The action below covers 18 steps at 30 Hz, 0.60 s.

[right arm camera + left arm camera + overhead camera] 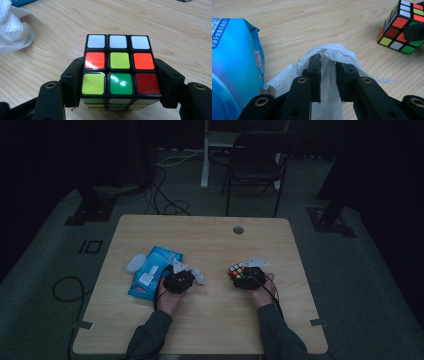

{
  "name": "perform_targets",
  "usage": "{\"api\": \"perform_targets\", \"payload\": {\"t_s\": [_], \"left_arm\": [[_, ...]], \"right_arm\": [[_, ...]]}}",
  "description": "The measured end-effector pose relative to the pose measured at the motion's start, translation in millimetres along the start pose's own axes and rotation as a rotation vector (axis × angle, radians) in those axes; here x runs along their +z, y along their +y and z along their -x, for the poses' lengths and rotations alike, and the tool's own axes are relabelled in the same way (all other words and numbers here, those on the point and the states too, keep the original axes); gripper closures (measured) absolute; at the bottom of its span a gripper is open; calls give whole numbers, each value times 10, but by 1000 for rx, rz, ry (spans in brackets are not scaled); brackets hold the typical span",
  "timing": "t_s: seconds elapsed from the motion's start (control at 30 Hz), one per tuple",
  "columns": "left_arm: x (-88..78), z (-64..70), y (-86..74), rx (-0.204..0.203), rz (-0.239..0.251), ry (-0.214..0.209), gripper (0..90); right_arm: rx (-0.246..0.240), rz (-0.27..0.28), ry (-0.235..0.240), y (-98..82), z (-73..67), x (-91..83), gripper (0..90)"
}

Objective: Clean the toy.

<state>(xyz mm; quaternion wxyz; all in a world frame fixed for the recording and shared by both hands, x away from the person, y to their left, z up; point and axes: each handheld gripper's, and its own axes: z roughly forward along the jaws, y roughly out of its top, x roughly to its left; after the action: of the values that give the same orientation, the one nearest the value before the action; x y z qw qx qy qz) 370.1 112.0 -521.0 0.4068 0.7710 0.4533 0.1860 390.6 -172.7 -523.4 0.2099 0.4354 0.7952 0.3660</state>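
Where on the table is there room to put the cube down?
Bare wood lies along the far edge beside the round hole, on the right past the cube, and between the two forearms. It is crowded on the left, where the blue wipes pack, the white wipe and the left gripper sit together.

wipe pack (152, 271) left, wipe (198, 276) middle, cube (238, 271) right
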Motion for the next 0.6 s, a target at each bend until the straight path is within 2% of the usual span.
{"api": "perform_targets", "payload": {"t_s": [0.13,0.3,0.6], "left_arm": [[3,3,-6,3,-4,1,737],[2,4,-20,-14,0,-6,699],[-22,-2,-37,-25,-1,-13,598]], "right_arm": [[-2,1,-2,0,1,-1,338],[-1,0,0,-3,11,5,338],[-13,-7,8,-10,9,0,337]]}}
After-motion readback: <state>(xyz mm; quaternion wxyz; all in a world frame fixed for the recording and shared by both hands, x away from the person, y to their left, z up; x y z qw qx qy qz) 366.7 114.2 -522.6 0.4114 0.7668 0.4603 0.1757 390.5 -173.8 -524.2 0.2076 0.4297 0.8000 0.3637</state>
